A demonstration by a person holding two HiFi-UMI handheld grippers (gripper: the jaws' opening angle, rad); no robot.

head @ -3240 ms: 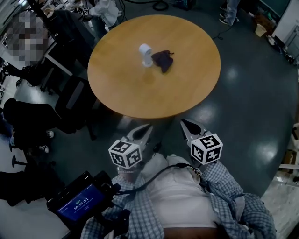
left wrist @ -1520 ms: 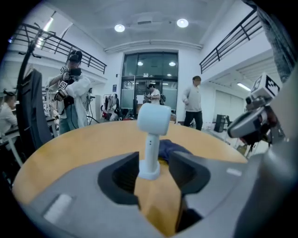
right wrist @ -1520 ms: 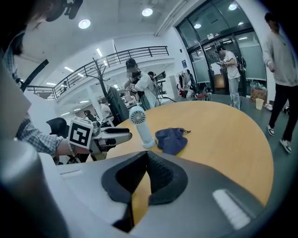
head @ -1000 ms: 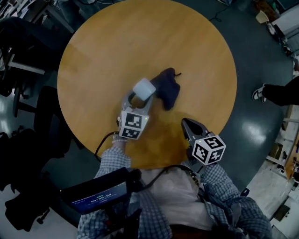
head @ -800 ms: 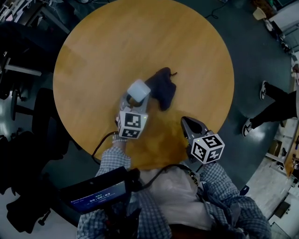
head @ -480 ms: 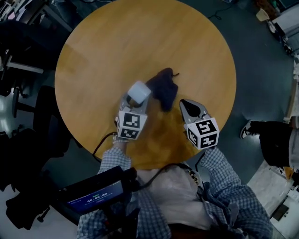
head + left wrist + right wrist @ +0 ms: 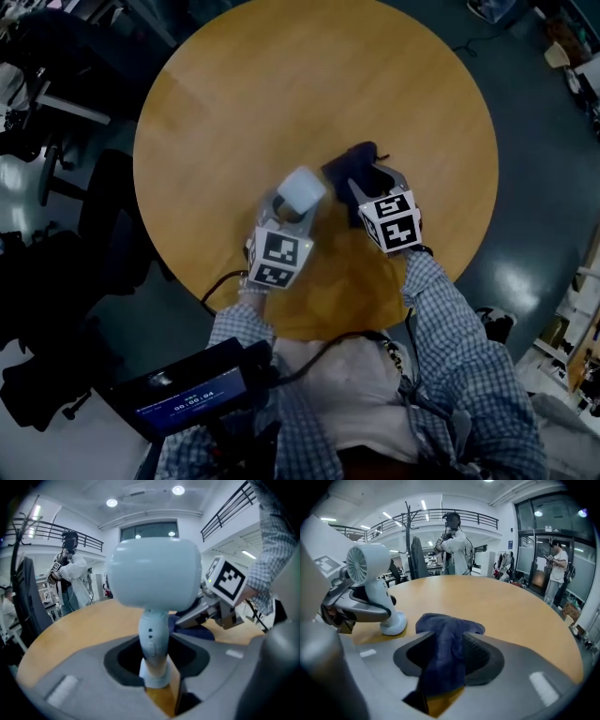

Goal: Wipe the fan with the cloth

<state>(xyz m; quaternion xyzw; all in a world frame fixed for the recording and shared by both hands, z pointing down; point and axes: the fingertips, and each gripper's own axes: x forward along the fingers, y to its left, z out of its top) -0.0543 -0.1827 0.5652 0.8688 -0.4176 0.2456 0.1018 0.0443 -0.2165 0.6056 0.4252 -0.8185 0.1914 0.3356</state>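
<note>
A small white fan [image 7: 302, 191] stands upright on the round wooden table [image 7: 281, 75]. My left gripper [image 7: 289, 208] is shut on the fan's stem [image 7: 153, 641], just above its base. A dark blue cloth [image 7: 349, 167] lies crumpled just right of the fan. My right gripper [image 7: 373, 183] sits over the cloth's near side. Its jaws have just been opening and now stand wide, with a fold of cloth [image 7: 445, 653] lying loosely between them. The right gripper view shows the fan [image 7: 370, 573] to the left, held by the left gripper [image 7: 351, 606].
Dark office chairs [image 7: 112, 216] stand off the table's left side. A screen device [image 7: 183, 394] hangs at the person's waist. People stand far behind the table [image 7: 457, 545], one by glass doors [image 7: 555, 569]. The table's near edge lies close under both hands.
My right gripper has moved from the table's near edge forward and left onto the cloth, and it has rolled. The left gripper has stayed at the fan.
</note>
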